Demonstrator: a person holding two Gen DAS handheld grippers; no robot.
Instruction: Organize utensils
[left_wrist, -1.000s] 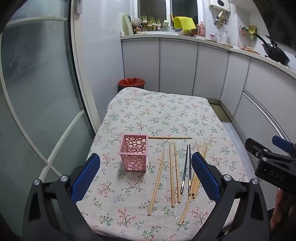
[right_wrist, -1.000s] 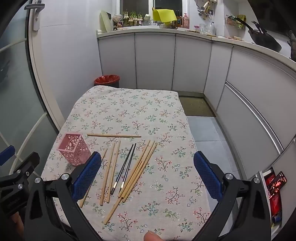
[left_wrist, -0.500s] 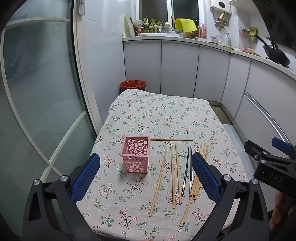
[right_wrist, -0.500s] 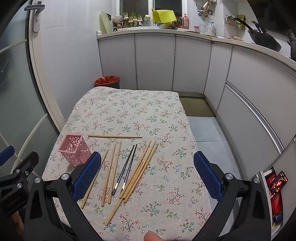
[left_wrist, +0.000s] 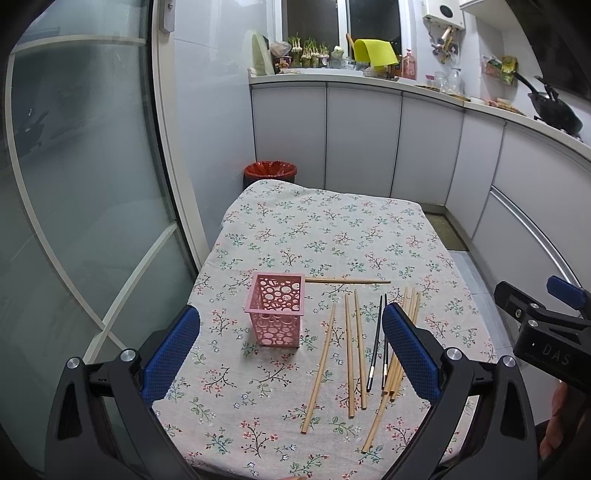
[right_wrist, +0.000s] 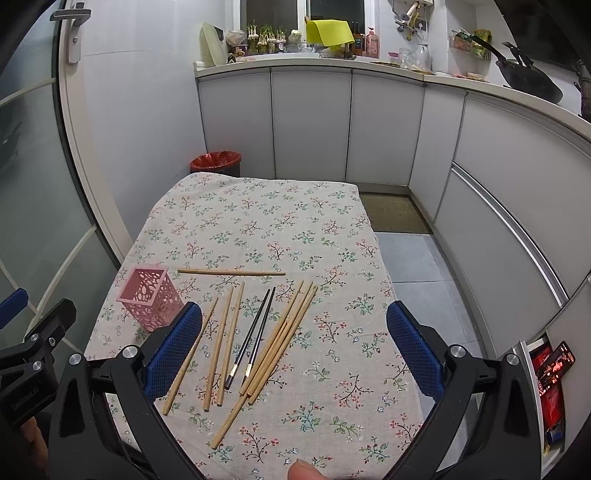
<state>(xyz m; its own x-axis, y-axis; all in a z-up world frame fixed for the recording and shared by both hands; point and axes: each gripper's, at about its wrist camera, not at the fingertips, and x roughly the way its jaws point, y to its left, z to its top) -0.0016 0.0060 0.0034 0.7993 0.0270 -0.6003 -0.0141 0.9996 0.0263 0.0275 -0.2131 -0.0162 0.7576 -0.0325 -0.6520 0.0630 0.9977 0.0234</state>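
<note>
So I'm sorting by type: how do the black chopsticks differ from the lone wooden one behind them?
The black chopsticks are dark, thin and paired, pointing away from the cameras; the lone wooden chopstick is pale, thicker and lies crosswise near the pink basket. Both lie flat on the floral cloth.

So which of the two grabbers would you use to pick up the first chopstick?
Probably the right gripper: it is open, with the loose chopsticks lying straight ahead between its fingers. The left gripper, also open, faces the pink basket instead.
</note>
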